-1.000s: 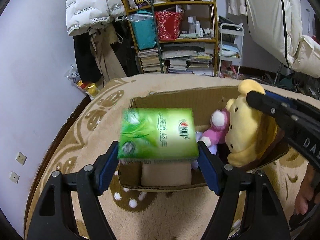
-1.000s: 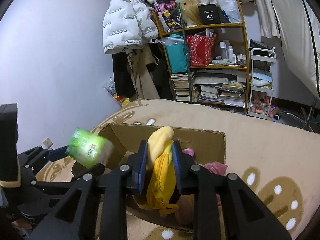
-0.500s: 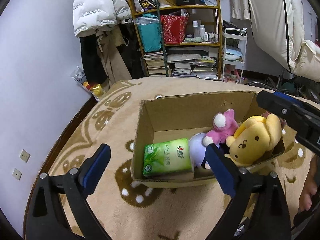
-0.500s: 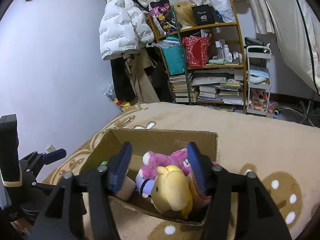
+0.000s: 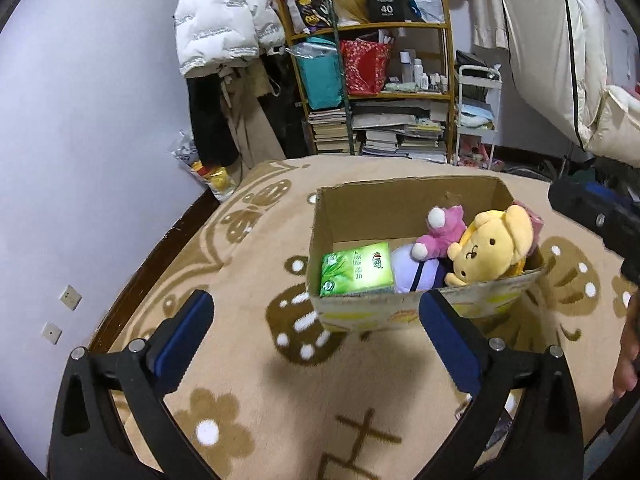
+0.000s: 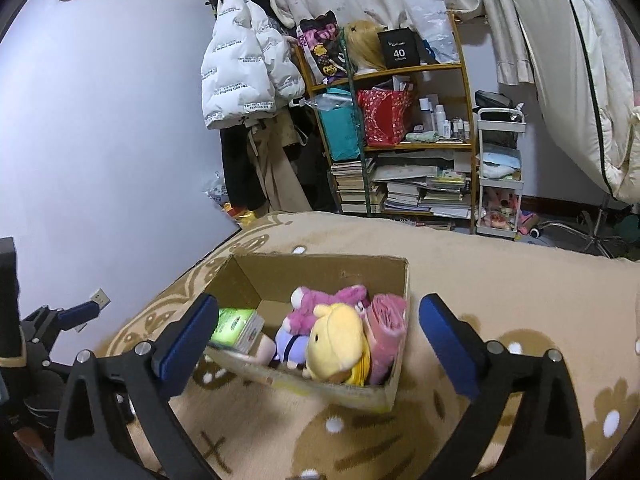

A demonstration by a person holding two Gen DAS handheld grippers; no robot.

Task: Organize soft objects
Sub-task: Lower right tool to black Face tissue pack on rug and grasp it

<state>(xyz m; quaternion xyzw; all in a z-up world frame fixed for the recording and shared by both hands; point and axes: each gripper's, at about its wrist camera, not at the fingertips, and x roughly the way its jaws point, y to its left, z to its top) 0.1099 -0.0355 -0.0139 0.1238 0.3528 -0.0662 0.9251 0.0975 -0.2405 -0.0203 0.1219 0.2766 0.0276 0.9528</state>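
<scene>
An open cardboard box (image 5: 404, 204) sits on the beige patterned carpet. Inside lie a green tissue pack (image 5: 356, 268) at the left, a lilac plush (image 5: 412, 272), a pink plush (image 5: 440, 228) and a yellow plush (image 5: 490, 246) at the right. The right wrist view also shows a pink rolled cloth (image 6: 386, 332) against the box's (image 6: 320, 272) right wall. My left gripper (image 5: 316, 308) hovers in front of the box, its jaws opening with nothing pressed between them. My right gripper (image 6: 320, 308) likewise hangs before the box, jaws opening and holding nothing.
A crowded bookshelf (image 5: 380, 92), a white cart (image 5: 476, 112) and a hanging white jacket (image 5: 224, 20) stand behind the carpet (image 5: 280, 380). White bedding (image 5: 560, 60) hangs at the right. The wall runs along the left. A person's hand (image 5: 628, 344) shows at the right edge.
The left gripper let go of the green tissue pack and the right one released the yellow plush; both now lie in the box. Both grippers opened wide and drew back and upward.
</scene>
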